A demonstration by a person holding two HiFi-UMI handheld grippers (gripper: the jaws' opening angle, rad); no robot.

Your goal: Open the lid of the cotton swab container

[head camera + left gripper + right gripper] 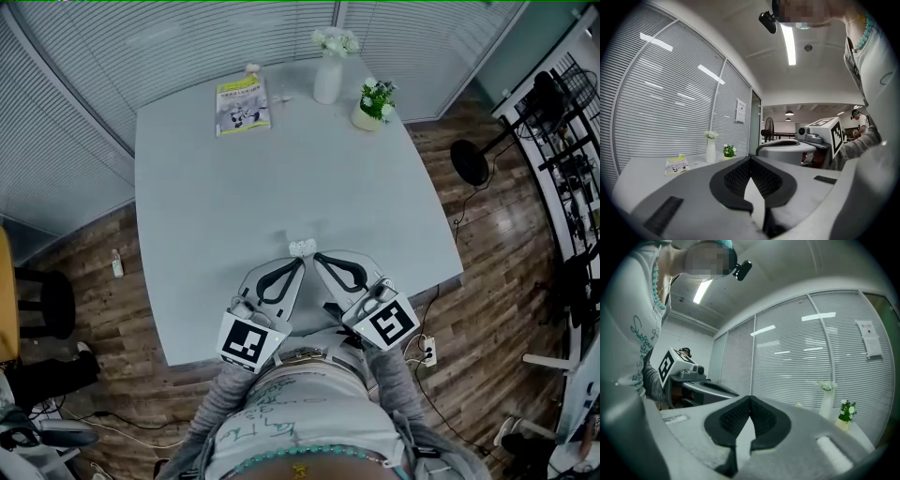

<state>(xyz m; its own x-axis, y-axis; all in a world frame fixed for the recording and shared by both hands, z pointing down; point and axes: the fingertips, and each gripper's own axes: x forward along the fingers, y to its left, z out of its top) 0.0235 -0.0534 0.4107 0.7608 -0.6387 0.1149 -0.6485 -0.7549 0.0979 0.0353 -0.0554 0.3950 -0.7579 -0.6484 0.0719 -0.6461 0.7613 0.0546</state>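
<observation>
White swab container [302, 247] stands on the bench [234, 187], just beyond your left tool [296, 263] and right tool [319, 257]; both tools are clenched and empty.

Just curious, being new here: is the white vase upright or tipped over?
Upright. The vase stands on its base on the table, with the flowers on top.

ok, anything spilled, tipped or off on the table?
Nothing stands out. The vase and the potted plant stand upright at the far end, the booklet lies flat, and the small white container sits just ahead of the left hand-held gripper and the right hand-held gripper, both shut. Its lid is too small to judge.
</observation>
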